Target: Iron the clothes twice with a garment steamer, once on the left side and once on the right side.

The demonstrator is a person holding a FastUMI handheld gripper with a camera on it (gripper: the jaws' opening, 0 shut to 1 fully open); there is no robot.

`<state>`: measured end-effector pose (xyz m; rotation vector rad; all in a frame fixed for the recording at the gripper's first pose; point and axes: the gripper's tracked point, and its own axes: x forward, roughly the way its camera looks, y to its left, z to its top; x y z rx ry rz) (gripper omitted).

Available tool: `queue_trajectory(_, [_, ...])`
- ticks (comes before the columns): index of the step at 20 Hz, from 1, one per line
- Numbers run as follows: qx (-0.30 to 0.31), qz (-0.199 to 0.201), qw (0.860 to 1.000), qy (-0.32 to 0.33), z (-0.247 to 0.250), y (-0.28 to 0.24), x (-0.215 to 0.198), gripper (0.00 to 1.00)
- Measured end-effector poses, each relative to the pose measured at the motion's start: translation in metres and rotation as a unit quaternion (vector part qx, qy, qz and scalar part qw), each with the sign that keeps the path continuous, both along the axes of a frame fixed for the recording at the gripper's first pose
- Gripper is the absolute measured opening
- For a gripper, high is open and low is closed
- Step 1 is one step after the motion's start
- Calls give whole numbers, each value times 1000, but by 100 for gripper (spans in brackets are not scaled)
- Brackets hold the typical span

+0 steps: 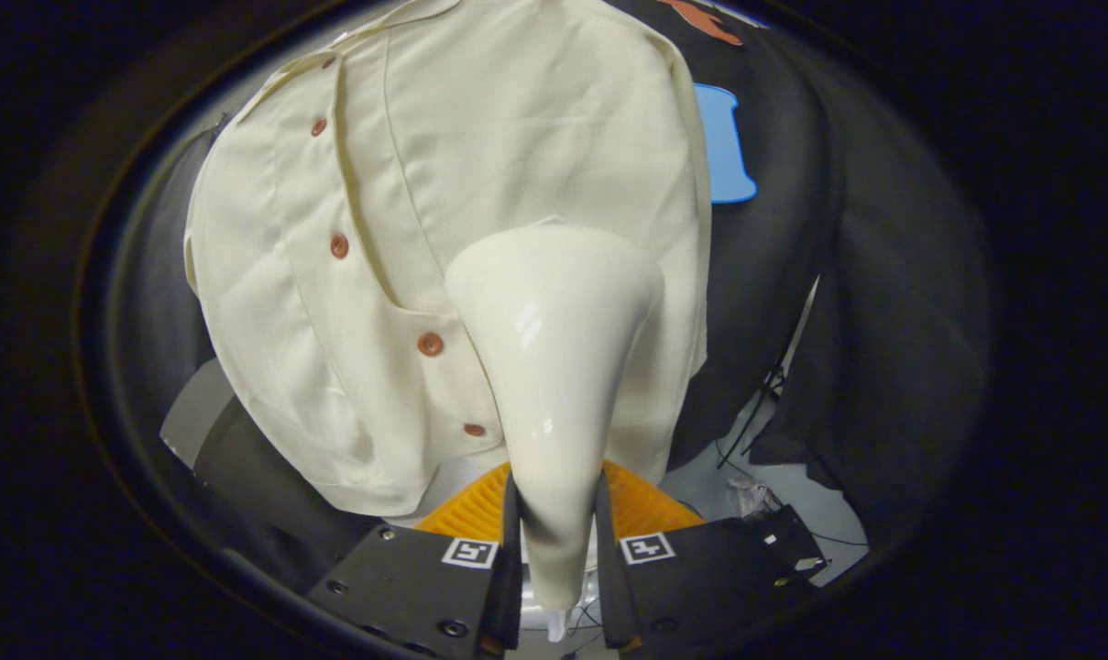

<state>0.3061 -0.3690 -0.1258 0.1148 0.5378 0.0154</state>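
Tool (554, 541): both fingers pinch the narrow handle of the garment steamer (552, 367).
Steamer: its wide head rises ahead of the fingers, against the shirt (444, 183).
Shirt: cream, hanging, brown buttons (430, 344) just left of the steamer head.
Orange ribbed piece (476, 504): below the shirt's hem, right behind the fingers.
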Motion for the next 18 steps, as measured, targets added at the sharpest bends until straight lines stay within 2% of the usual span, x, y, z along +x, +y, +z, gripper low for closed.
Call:
queue_trajectory(10, [36,-41,997,52,-93,-11,-30,35])
queue_trajectory(18, [51,-51,995,62,-130,-1,-45,35])
